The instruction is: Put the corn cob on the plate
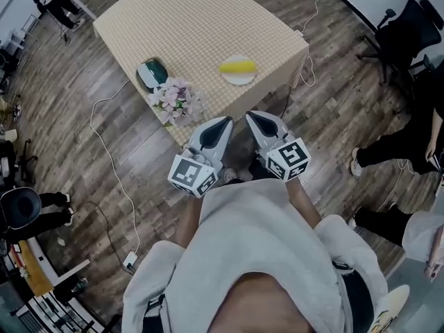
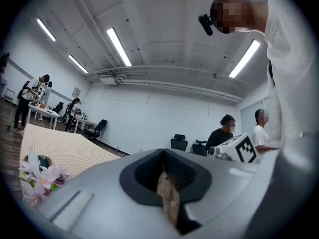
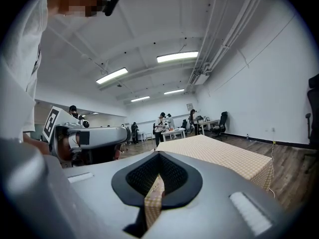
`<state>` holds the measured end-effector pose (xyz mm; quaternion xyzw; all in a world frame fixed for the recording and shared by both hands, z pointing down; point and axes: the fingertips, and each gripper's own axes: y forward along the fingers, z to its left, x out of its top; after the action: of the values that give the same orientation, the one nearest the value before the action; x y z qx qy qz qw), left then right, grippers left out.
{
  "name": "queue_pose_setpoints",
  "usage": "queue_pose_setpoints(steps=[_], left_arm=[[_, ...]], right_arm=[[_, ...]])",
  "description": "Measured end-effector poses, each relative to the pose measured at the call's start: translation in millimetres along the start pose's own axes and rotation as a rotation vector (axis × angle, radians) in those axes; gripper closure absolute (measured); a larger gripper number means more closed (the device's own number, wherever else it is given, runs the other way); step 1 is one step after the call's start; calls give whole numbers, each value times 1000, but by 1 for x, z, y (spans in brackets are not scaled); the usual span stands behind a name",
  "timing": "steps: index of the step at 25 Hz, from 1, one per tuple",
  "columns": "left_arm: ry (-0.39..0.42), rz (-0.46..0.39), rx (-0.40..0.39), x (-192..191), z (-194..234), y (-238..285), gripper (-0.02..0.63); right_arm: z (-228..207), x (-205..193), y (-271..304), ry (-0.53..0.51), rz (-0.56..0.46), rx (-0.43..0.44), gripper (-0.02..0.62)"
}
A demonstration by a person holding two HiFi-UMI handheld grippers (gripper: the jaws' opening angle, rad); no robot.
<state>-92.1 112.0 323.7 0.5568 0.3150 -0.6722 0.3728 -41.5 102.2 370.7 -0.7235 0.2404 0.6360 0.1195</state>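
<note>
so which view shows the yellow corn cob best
The head view: the yellow corn cob lies in plain sight on the round white plate. Neither gripper view shows it, only the checked tablecloth.

**Grey sweatshirt, grey tools, marker cubes**

The person wears a light grey sweatshirt (image 1: pixel 257 255) with loose, wide sleeves (image 1: pixel 149 272), and a small black camera (image 2: pixel 205 25) at the head. The left tool (image 1: pixel 227 122) and right tool (image 1: pixel 251 116) share a smooth grey shell tapering to a point, each with a dark ribbed teardrop recess. Behind each sits a white cube, the left cube (image 1: pixel 193 175) and the right cube (image 1: pixel 288 158), printed with black square markers
</note>
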Motion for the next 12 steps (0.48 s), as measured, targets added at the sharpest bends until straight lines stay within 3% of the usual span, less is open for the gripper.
queue_pose_setpoints(steps=[12], left_arm=[[-6,-12,42,0,-30,18,598]], right_arm=[[-20,5,-31,-16,9,24,598]])
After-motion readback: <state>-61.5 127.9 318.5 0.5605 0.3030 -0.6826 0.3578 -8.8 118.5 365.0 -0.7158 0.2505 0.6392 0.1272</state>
